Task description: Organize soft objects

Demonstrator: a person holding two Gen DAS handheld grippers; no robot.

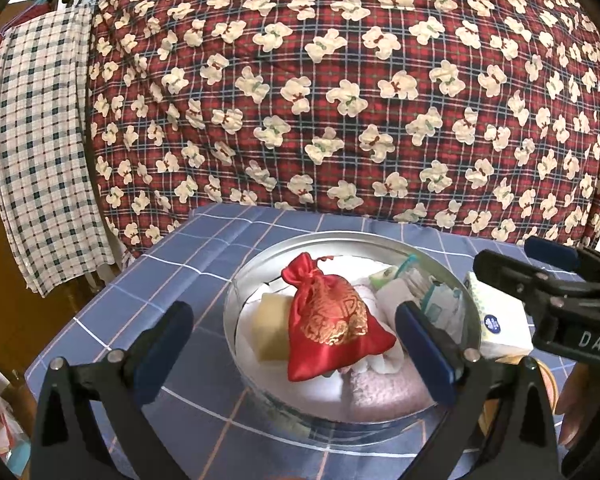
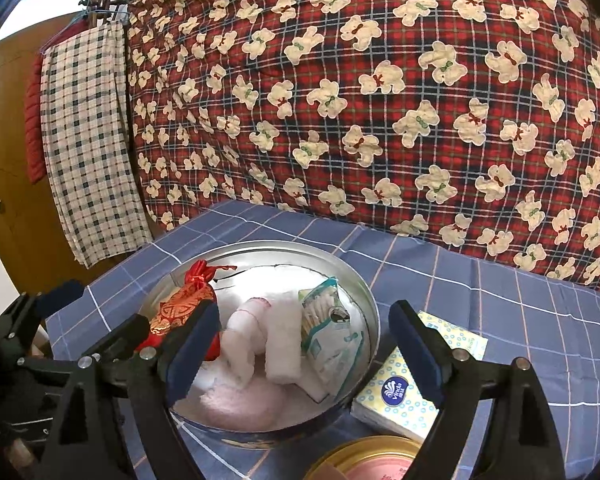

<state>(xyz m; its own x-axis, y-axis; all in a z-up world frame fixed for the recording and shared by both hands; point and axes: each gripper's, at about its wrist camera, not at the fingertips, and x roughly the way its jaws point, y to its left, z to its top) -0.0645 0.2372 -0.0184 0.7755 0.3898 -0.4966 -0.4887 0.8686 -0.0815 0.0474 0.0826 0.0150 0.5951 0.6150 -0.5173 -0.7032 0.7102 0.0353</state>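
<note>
Red pouch (image 1: 332, 320) with gold print lies plump atop towels (image 2: 260, 336) in round tin (image 1: 236, 280). Left gripper (image 1: 296, 344) and right gripper (image 2: 304, 348) both gape wide, empty, touching nothing.

Count, both views.

Round tin (image 2: 364, 300): 1, ahead of both claws.
In the tin:
- red pouch (image 1: 332, 320): 1
- yellow sponge block (image 1: 274, 330): 1
- white rolled cloths (image 2: 260, 336): 2 told apart in the right view
- pink towel (image 2: 244, 402): 1
- cotton swab packet (image 2: 330, 332): 1

On the worktop (image 2: 500, 304), beside the tin:
- tissue packs: 2; one with a blue logo (image 2: 396, 396) just under the right claw's outer finger, a second (image 2: 460, 338) behind it.
- gold-rimmed lid (image 2: 368, 458): 1, below the right claw, partly cut off.
</note>
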